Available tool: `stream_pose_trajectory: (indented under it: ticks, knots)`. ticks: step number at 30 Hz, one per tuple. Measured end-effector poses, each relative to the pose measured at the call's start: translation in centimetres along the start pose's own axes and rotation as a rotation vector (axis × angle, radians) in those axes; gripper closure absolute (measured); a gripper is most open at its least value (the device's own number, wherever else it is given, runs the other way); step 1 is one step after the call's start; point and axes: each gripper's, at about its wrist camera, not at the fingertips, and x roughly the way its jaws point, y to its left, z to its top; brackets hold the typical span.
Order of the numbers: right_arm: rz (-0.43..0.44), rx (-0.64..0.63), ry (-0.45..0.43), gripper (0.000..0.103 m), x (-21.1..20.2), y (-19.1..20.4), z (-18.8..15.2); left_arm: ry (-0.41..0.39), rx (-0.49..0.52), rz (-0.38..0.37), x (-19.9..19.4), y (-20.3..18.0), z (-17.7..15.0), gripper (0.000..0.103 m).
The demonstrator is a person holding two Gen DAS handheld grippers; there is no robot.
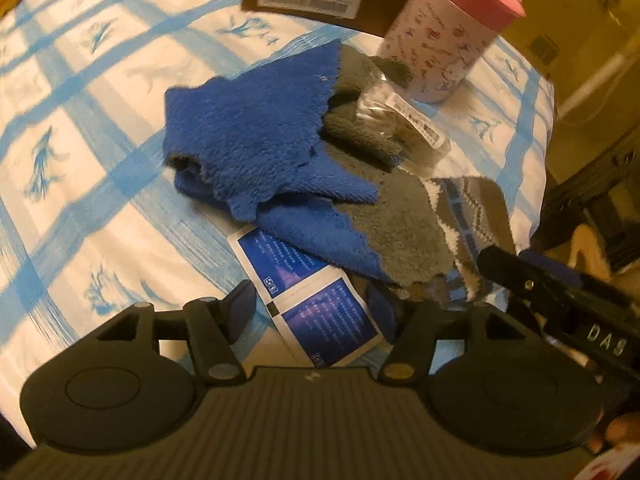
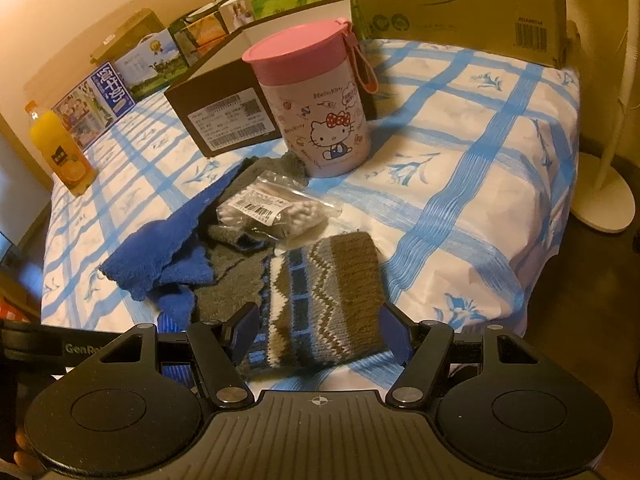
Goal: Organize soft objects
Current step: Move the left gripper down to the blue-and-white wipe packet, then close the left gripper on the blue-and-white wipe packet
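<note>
A blue fleece cloth (image 1: 256, 140) lies crumpled over a grey cloth (image 1: 396, 236) on the blue-checked cover (image 1: 92, 92). A clear bag of cotton swabs (image 2: 276, 212) rests on the grey cloth. Beside them a knitted brown, white and blue sock (image 2: 324, 300) lies flat. My right gripper (image 2: 320, 332) is open, with the sock's near end between its blue pads and not squeezed. My left gripper (image 1: 316, 312) is open low over two joined blue sachets (image 1: 316, 304), which lie flat between its fingers. In the left wrist view the right gripper's black finger (image 1: 496, 260) reaches the sock (image 1: 472, 220).
A pink-lidded cartoon canister (image 2: 324, 112) stands behind the cloths, with a labelled brown box (image 2: 224, 116) behind it. An orange juice bottle (image 2: 60, 152) stands far left, cartons line the back. The cover's edge drops off at right, where a white stand base (image 2: 604, 200) sits on the floor.
</note>
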Motion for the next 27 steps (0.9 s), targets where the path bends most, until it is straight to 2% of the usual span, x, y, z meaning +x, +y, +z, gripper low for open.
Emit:
stream_pose_trajectory:
  ticks: [2, 4, 5, 9, 10, 12, 16, 18, 21, 22, 25, 27]
  knots:
    - [0.0, -0.001, 0.002, 0.037, 0.1, 0.0, -0.1, -0.019, 0.072, 0.043, -0.1, -0.3, -0.3, 0.045]
    - [0.0, 0.0, 0.005, 0.037, 0.2, 0.0, -0.3, -0.051, 0.142, 0.106, -0.3, -0.3, -0.7, 0.053]
    - [0.0, 0.001, 0.006, 0.037, 0.2, -0.1, -0.3, -0.063, 0.169, 0.133, -0.4, -0.1, -0.8, 0.055]
    - [0.0, 0.007, 0.005, 0.037, 0.2, -0.1, -0.4, -0.07, 0.17, 0.188, -1.0, 2.5, -0.9, 0.057]
    - [0.001, 0.007, 0.005, 0.037, 0.2, -0.1, -0.4, -0.061, 0.147, 0.186, -1.2, 3.2, -0.9, 0.057]
    - [0.0, 0.005, 0.006, 0.037, 0.2, -0.1, -0.4, -0.059, 0.081, 0.136, -1.9, 4.4, -0.6, 0.054]
    - [-0.002, 0.006, 0.007, 0.037, 0.3, -0.1, -0.4, -0.038, -0.02, -0.031, -2.8, 4.6, -0.1, 0.038]
    - [-0.001, 0.01, 0.007, 0.037, 0.3, -0.1, -0.4, -0.011, -0.036, -0.088, -2.4, 3.8, 0.0, 0.036]
    - [0.0, 0.012, 0.008, 0.037, 0.2, -0.2, -0.4, 0.027, -0.045, -0.084, -1.1, 2.6, -0.4, 0.037]
    - [-0.001, 0.013, 0.008, 0.037, 0.3, -0.1, -0.4, 0.015, -0.039, -0.059, -0.9, 2.1, -0.7, 0.036]
    - [-0.006, 0.017, 0.013, 0.037, 0.3, -0.3, -0.5, -0.006, 0.038, 0.005, -0.5, 0.5, -1.2, 0.033]
    - [-0.007, 0.019, 0.014, 0.037, 0.3, -0.3, -0.6, -0.012, 0.074, 0.039, -0.2, -0.4, -1.5, 0.025]
